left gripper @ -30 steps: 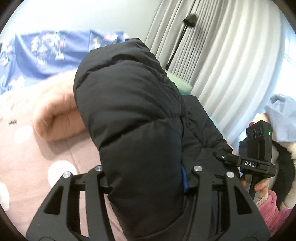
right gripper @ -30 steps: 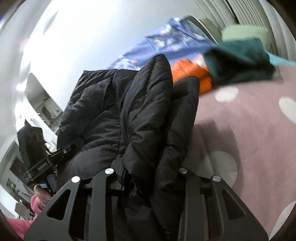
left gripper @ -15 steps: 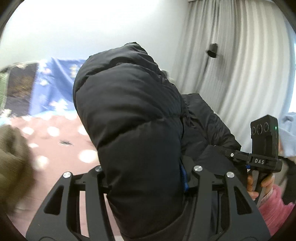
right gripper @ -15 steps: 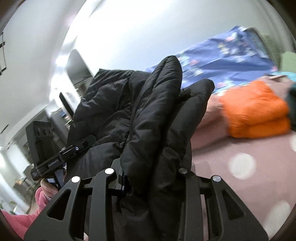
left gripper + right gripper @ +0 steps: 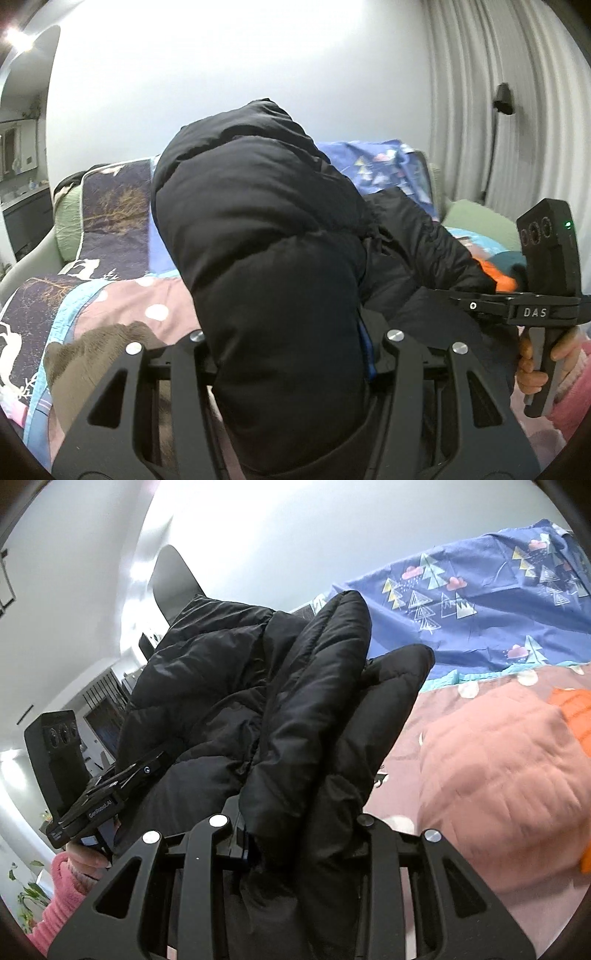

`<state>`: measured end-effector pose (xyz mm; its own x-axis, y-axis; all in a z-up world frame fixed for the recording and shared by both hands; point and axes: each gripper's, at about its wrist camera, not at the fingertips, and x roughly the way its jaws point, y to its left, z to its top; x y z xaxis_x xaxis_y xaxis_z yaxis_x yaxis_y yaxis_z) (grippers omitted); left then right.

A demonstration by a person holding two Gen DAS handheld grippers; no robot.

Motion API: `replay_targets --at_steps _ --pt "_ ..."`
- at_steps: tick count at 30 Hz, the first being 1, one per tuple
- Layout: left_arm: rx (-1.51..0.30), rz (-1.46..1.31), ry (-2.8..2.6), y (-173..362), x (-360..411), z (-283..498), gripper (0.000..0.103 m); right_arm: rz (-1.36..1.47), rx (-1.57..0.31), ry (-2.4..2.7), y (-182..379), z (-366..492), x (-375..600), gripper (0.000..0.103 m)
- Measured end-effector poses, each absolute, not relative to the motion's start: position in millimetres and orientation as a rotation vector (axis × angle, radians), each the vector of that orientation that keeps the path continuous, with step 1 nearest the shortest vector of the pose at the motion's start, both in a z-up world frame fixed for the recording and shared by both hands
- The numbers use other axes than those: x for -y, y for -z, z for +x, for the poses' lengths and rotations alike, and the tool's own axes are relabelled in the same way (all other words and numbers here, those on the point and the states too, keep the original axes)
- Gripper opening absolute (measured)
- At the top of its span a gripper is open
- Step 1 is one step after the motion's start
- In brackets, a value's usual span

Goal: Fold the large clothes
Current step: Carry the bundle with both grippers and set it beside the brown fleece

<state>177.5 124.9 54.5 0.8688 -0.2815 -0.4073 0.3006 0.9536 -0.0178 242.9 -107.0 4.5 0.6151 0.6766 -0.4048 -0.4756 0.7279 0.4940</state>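
both tongs clamped on the black puffer jacket — left gripper, right gripper — held above the bed.

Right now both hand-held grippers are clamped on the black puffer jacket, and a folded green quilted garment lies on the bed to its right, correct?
Not quite: the right wrist view shows that folded quilted garment is pink, not green. Both hand-held grippers, left and right, do clamp the black puffer jacket.

I'm seeing matte black left gripper arms showing silver screws; the right gripper body is reading "DAS" beside a green light, bare fingers and fuzzy pink sleeve showing.
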Motion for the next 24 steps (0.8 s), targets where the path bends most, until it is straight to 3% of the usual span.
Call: replay_targets --at_steps 10,12,14,17,22,24 --pt "-0.573 0.035 0.131 31 -152 317 0.052 0.302 -0.743 -0.509 68 343 51 0.033" --pt "-0.667 0.041 0.039 64 -160 343 0.063 0.226 -0.799 -0.389 96 361 36 0.052" --pt "-0.792 0.040 -0.095 97 -163 370 0.085 0.013 -0.808 -0.284 123 366 10 0.053" --pt "-0.783 -0.014 -0.168 118 -174 371 0.088 -0.184 -0.681 -0.186 132 346 -15 0.061" --pt "-0.773 0.100 -0.175 113 -164 358 0.090 -0.183 -0.721 -0.237 123 347 -3 0.061" --pt "-0.772 0.110 -0.176 107 -167 357 0.091 -0.158 -0.712 -0.252 108 337 7 0.070"
